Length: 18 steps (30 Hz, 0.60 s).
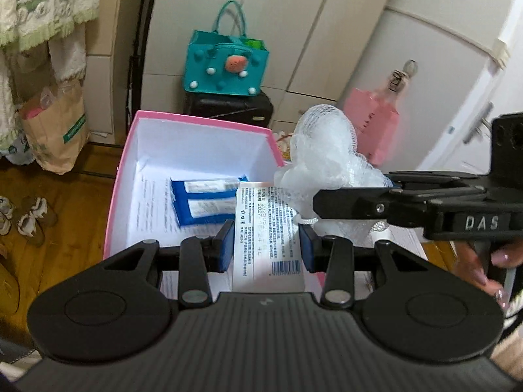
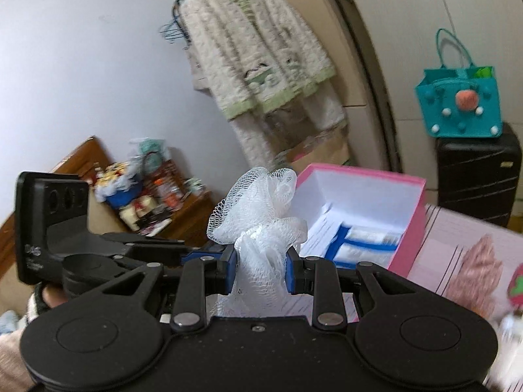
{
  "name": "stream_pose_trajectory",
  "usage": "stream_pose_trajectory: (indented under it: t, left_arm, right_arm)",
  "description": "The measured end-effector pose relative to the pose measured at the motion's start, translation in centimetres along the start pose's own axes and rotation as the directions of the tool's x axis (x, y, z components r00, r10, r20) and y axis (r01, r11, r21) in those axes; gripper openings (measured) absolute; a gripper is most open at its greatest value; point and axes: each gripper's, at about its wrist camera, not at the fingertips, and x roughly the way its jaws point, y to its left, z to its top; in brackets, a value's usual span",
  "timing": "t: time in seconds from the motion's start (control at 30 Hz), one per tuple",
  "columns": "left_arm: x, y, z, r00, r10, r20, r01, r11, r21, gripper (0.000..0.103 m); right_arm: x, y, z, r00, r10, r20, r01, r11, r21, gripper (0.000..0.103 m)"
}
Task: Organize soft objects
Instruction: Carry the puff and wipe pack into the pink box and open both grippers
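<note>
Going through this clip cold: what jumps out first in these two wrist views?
The white mesh bath puff bunched between the pads of the right gripper, held up beside the open pink box. The left gripper is clamped on a flat white packet printed with text and a barcode, over the near end of that box, where a blue-and-white pack already lies. Behind, a teal felt bag sits on a black suitcase.

White mesh puff (image 2: 261,215), pink box (image 1: 196,121), seemingly white-lined

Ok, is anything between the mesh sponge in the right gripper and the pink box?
Nothing visible blocks it. The mesh sponge hangs beside the open pink box. A blue-and-white packet already lies inside, and the left gripper holds a white packet at its near edge.
</note>
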Motion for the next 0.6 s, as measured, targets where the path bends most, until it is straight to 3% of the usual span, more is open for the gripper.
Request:
stream_pose_trajectory:
  t: [0.13,0.27,0.37,0.5,0.6]
  left_arm:
    - [3.7,2.7,1.8,0.998,-0.052,-0.044,0.047,0.994,-0.102,0.039]
    - [6.8,4.2,2.8,0.999,0.007,-0.040,-0.012,0.993,-0.119,0.039]
    - [8.5,4.8,3.4,0.997,0.061,-0.050,-0.066,0.991,-0.120,0.039]
    - [10.7,5.0,4.3,0.988,0.132,-0.078,-0.139,0.986,-0.088,0.039]
    - [12.2,5.3,4.7,0.978,0.176,-0.109,-0.185,0.980,-0.078,0.039]
  right_arm:
    - [2.8,-1.8,1.5,0.999,-0.052,-0.002,0.052,0.999,-0.006,0.033]
    - [5.3,-3.3,3.1,0.997,-0.057,-0.043,0.056,0.998,-0.013,0.033]
    - [7.3,-4.8,3.4,0.991,-0.116,-0.074,0.116,0.993,-0.004,0.033]
    - [9.6,-6.9,3.6,0.982,-0.142,-0.123,0.147,0.989,0.031,0.033]
    - [10.7,-7.2,3.6,0.972,-0.191,-0.136,0.192,0.981,-0.004,0.035]
